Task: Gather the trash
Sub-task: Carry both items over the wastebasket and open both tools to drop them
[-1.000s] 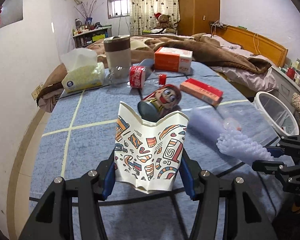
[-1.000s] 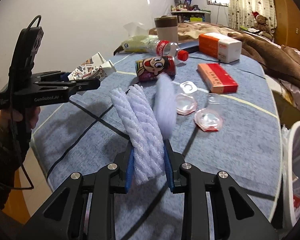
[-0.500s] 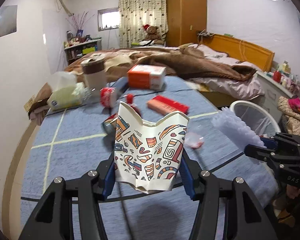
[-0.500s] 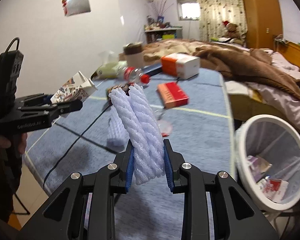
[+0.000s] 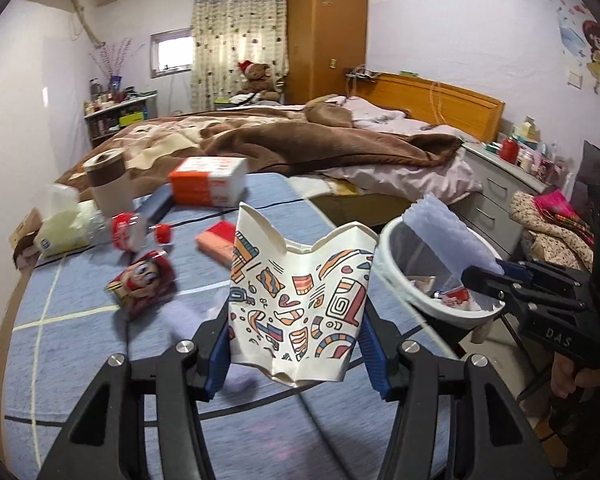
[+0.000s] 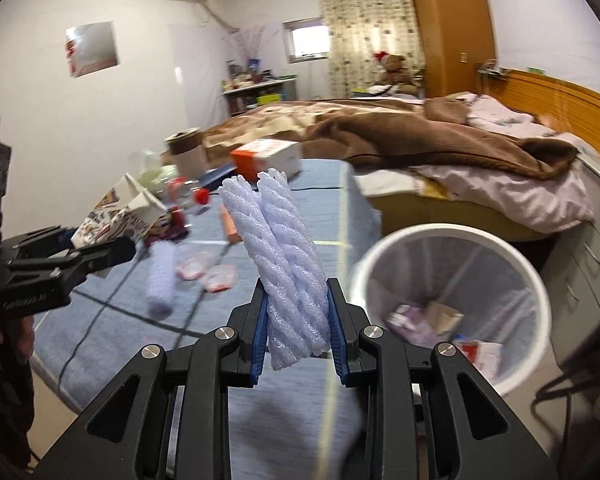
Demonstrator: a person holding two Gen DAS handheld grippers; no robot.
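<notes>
- Your left gripper (image 5: 296,350) has its fingers (image 5: 217,354) part-way closed, pressed on both sides of a crumpled paper cup (image 5: 300,304) with a coloured pattern. The cup is squashed flat and stands upright between them, above the near edge of the desk (image 5: 76,344).
- Your right gripper (image 6: 298,334) has its fingers (image 6: 259,336) closed tight on a white foam net (image 6: 284,264), a twisted sleeve that sticks up and leans a little left. In the left view the same net (image 5: 446,240) juts out over the rim of the bin.
- The bin (image 6: 452,240) is white, with a mesh liner, and stands on the floor just beside the desk's right edge. Some paper and wrappers lie at its bottom.
- The desk carries a blue cloth with pale lines. Trash on it:
  - a red cartoon can (image 5: 144,280) lying on its side, left of the cup;
  - a second foam net (image 6: 162,280) lying near the desk's middle, blurred;
  - two clear plastic lids (image 6: 204,272) just beside that net;
  - a bottle (image 5: 126,230) with a red label and a red cap (image 5: 163,234) beside it, toward the far left.
- Also toward the far edge: a flat red box (image 5: 216,240), an orange and white box (image 5: 208,180), a brown-banded cup (image 5: 108,184) and a tissue pack (image 5: 62,228).
- Beyond the desk's far edge is a bed (image 5: 300,140) with a brown blanket.
- The person's hand (image 5: 572,376) shows at the right gripper's handle in the left view.
</notes>
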